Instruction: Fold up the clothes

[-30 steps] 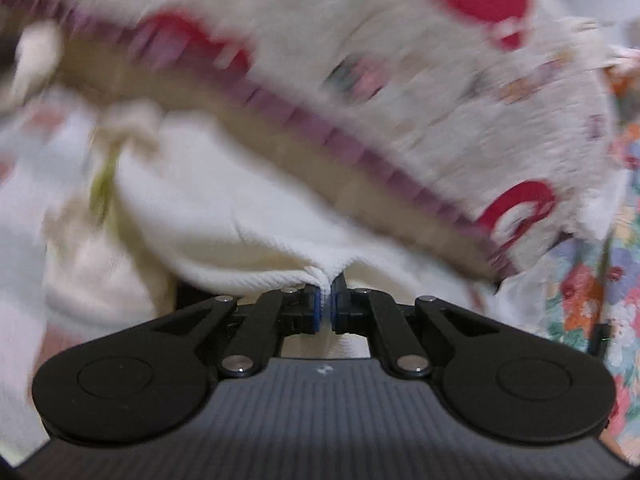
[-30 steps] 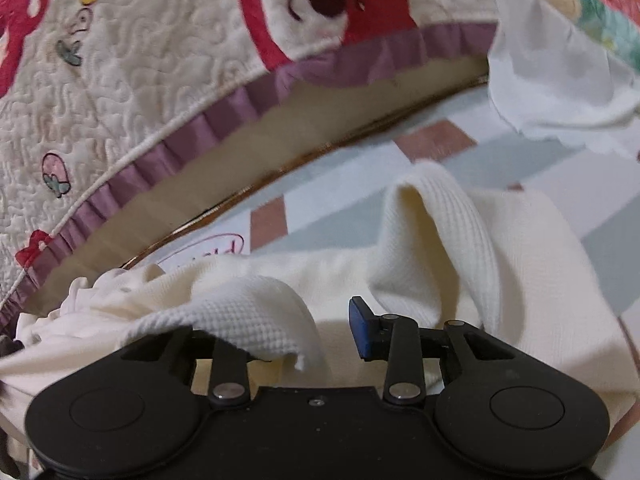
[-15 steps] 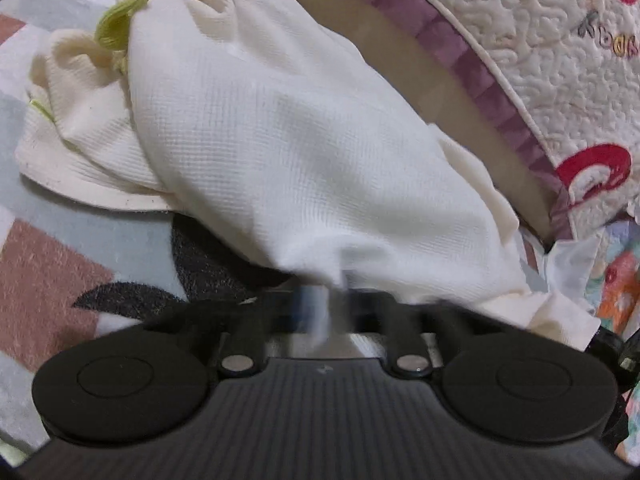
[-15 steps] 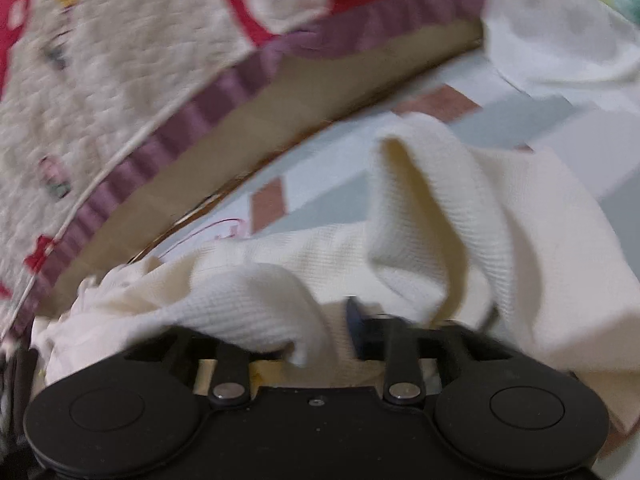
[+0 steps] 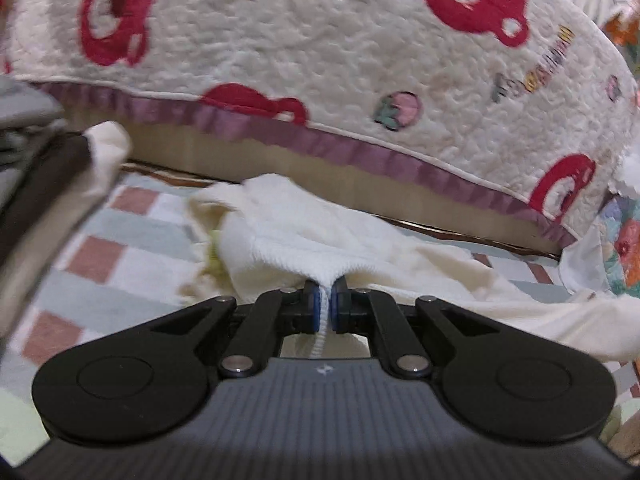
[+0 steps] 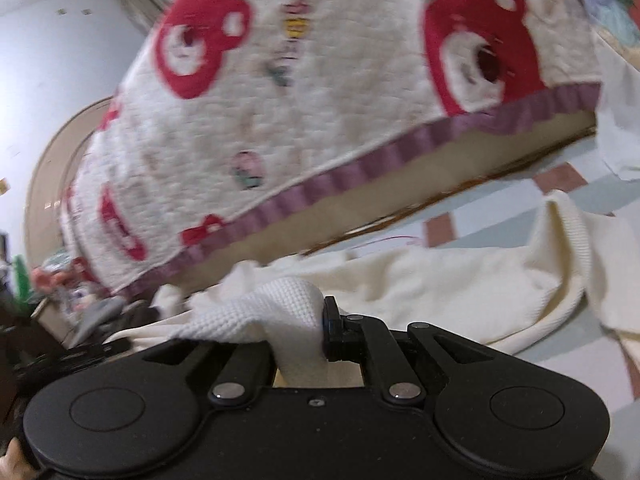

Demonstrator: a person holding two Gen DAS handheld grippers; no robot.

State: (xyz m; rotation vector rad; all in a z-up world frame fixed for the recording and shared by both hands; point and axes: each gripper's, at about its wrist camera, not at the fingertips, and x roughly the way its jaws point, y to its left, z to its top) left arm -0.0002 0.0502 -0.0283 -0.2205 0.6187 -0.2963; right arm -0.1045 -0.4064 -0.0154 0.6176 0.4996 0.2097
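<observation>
The garment (image 5: 360, 240) lies on the mat (image 5: 120, 248), before the quilt-draped bed (image 5: 320, 60) behind it

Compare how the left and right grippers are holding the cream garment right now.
The left gripper pinches a thin ribbed hem of the cream garment; the right gripper clamps a thick bunched fold. Both left fingers show; the fold hides one right finger. Both are shut on cloth.

The right gripper (image 6: 304, 328), open a second ago, closed on a fold of the cream garment (image 6: 460, 284) and lifted, its view tipping up toward the quilt (image 6: 320, 100).
</observation>
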